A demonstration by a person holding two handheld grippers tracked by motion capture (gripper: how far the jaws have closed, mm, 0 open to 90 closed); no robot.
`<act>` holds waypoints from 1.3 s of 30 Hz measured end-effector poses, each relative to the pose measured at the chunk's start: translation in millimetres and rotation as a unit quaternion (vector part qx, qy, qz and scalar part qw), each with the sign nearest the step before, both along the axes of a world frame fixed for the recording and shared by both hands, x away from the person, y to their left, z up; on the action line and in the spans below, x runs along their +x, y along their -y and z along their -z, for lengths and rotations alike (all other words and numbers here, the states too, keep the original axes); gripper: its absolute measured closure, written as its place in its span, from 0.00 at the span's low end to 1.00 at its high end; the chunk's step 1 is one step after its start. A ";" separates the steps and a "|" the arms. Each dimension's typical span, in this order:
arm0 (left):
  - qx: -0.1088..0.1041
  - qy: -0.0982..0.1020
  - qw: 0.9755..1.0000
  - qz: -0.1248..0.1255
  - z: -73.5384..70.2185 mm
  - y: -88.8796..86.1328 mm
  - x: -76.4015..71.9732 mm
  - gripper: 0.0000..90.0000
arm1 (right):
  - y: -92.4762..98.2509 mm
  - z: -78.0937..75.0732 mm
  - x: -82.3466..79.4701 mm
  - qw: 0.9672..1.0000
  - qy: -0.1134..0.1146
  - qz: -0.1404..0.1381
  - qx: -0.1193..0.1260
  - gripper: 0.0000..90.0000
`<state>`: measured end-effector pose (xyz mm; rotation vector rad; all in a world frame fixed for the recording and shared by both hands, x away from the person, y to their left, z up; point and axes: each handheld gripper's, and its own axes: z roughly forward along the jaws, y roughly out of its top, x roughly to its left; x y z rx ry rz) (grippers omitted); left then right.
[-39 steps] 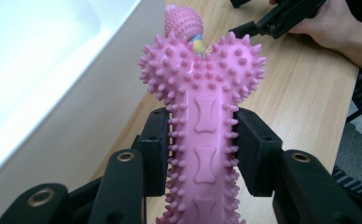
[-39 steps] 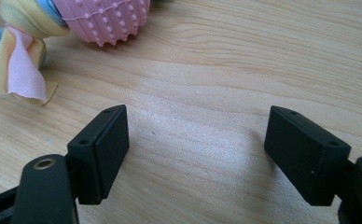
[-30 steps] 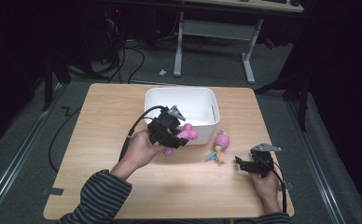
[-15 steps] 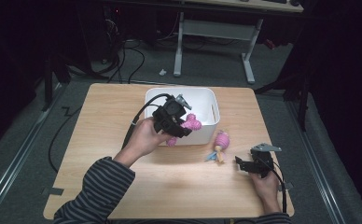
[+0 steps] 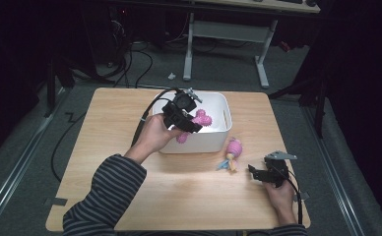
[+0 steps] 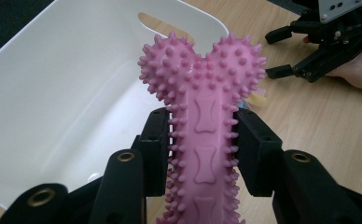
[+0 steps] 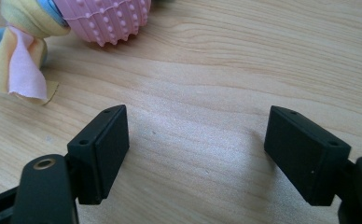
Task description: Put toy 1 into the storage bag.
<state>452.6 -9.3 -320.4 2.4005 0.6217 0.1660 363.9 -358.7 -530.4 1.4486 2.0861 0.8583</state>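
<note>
Left gripper clamps the spiky pink rubber bone toy over the white plastic bin, above its near wall. Right of bin: pink ribbed ball with pastel cloth tails on the table. Farther right, right gripper rests, jaws apart, empty.

- Spiked bone-shaped chew toy: uniform pink, covered in pink nubs, with small bone shapes embossed along its shaft.
- Plastic bin: plain white, inside and out.
- Left gripper and right gripper: matte black jaws; brass-coloured rivets at the joints.
- Ball toy: pink, ribbed with rows of small dots.
- Cloth strips tied to the ball toy: pale yellow, pink and blue.
- Table: light wood grain.
- Sleeve: dark with thin grey horizontal stripes.
</note>
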 end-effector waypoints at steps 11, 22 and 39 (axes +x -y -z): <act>-0.003 0.003 1.000 -0.017 4.9 0.4 15.6 0.65 | 0.0 0.0 -0.1 1.000 0.000 0.000 0.000 0.25; -0.003 -0.013 1.000 -0.028 17.1 6.9 32.9 0.65 | 0.0 0.0 -0.1 1.000 0.000 -0.001 0.000 0.25; -0.012 -0.011 0.997 -0.073 32.3 1.0 58.2 0.65 | -0.1 0.0 -0.2 1.000 0.000 -0.001 0.000 0.25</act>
